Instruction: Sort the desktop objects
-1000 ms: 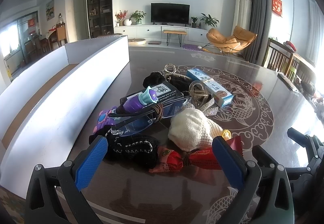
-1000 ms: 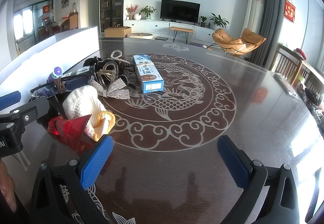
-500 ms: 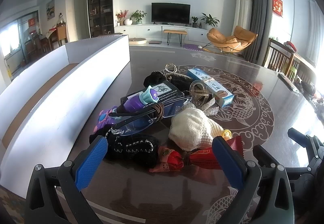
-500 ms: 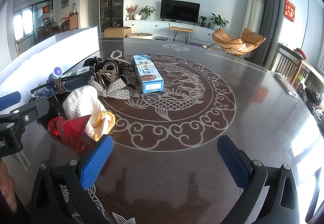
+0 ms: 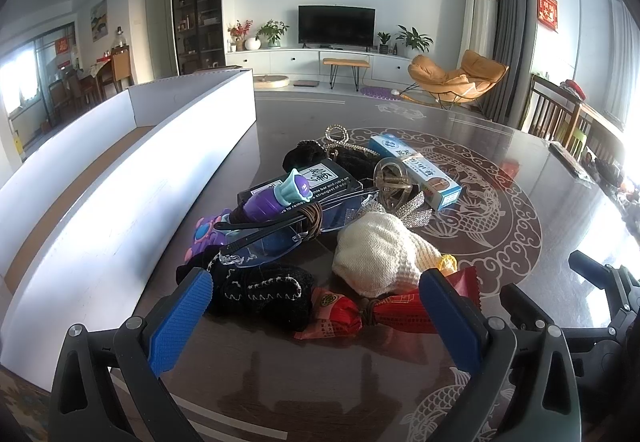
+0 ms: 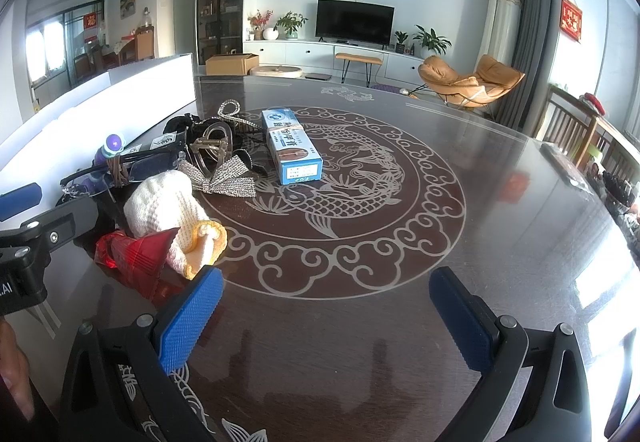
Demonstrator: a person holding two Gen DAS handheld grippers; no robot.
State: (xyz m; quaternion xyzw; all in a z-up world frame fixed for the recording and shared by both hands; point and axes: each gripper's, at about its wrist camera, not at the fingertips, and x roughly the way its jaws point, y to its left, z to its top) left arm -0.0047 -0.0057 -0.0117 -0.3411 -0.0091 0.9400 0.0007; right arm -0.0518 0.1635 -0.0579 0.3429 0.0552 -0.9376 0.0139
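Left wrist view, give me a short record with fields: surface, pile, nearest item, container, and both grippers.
surface: dark table with a fish pattern
pile: cream knit item, black knit item, glasses, purple bottle, blue box
nearest item: red wrapper, ahead of the open jaws
container: white tray left of the pile
left gripper: open, holding nothing
right gripper: open, over bare table

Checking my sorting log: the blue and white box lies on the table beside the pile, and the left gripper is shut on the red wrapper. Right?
Not quite. The left gripper is open, holding nothing; the red wrapper lies between its fingers, as the left wrist view shows. The blue and white box does lie beside the pile.
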